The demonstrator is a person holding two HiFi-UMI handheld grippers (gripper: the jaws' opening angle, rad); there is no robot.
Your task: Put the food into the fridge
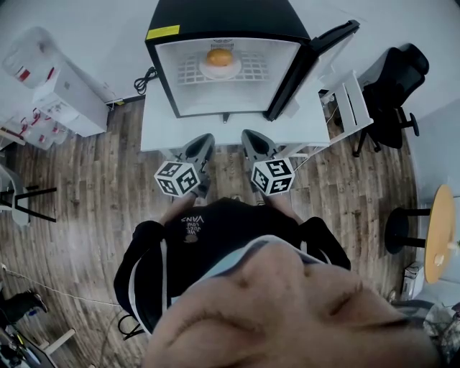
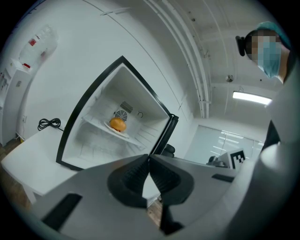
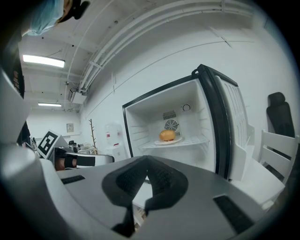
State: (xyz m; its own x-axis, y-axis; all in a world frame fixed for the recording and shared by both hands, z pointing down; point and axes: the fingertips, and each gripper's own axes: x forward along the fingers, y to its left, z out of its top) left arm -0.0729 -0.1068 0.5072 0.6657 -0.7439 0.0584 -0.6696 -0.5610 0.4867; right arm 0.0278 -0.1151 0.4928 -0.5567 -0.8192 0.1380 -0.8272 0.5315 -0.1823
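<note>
Resting on a plate [image 1: 207, 71] in the open fridge [image 1: 223, 18], food [image 1: 219, 57]; left gripper [image 2: 150, 157], right gripper [image 3: 146, 159] jaws together

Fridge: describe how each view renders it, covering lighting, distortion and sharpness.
Head view: the fridge interior is brightly lit, almost washed out, and the fisheye curves the floorboards around it. Left gripper view: the fridge leans strongly, its walls bow and the corners vignette dark, yet the bun stays sharp. Right gripper view: the fridge stands upright while the ceiling pipes curve.
</note>
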